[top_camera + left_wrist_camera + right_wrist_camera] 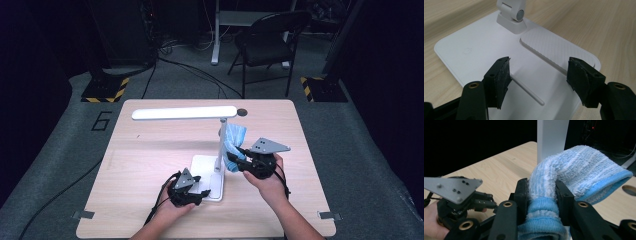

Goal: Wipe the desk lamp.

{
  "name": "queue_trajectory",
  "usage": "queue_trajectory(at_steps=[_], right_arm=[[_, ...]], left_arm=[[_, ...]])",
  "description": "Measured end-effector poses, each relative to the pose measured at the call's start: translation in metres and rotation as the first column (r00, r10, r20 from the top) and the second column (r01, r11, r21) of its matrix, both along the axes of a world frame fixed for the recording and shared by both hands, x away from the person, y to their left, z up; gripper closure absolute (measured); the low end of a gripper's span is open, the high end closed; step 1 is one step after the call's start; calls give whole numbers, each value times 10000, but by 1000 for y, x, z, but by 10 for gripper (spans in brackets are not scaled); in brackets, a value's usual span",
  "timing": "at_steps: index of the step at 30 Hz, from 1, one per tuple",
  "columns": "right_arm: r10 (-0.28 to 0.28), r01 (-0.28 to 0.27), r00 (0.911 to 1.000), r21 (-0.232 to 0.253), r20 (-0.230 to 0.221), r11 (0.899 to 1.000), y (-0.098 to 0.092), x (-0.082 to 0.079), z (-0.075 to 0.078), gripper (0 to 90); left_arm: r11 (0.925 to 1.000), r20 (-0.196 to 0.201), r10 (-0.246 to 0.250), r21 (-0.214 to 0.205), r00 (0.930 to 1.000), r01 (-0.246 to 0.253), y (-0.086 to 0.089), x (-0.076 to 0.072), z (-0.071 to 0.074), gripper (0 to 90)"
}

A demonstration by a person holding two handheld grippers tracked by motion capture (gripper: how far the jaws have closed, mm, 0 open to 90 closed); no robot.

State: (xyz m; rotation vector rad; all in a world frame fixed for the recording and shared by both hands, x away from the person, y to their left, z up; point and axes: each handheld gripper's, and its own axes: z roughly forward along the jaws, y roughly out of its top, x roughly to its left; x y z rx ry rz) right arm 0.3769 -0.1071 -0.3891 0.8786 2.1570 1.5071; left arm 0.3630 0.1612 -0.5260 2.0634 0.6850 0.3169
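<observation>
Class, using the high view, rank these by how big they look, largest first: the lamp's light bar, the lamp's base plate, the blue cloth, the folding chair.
1. Folding chair, though it stands farther off.
2. Light bar.
3. Base plate and blue cloth: too alike to rank, both partly hidden.

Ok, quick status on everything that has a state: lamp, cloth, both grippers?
Desk lamp: upright on the table, head level; lit or not, cannot tell.
Blue cloth: folded, lifted beside the lamp post.
Left gripper: open, over the lamp base.
Right gripper: shut on the blue cloth.
</observation>
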Motion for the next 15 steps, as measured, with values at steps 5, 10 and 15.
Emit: queue_trajectory(at_steps=[5, 10, 15], right_arm=[[89, -88, 9992, -27, 390, 10000, 1, -1, 17, 681], [99, -102, 9985, 58, 544, 9999, 0, -1, 30, 681], [134, -142, 9961, 78, 878, 9999, -2, -4, 48, 682]], left_arm=[[10000, -15, -17, -21, 10000, 17, 0, 0, 0, 348], [10000, -13, -17, -19, 10000, 17, 0, 0, 0, 348], [10000, 42, -13, 33, 10000, 13, 0, 1, 0, 348]])
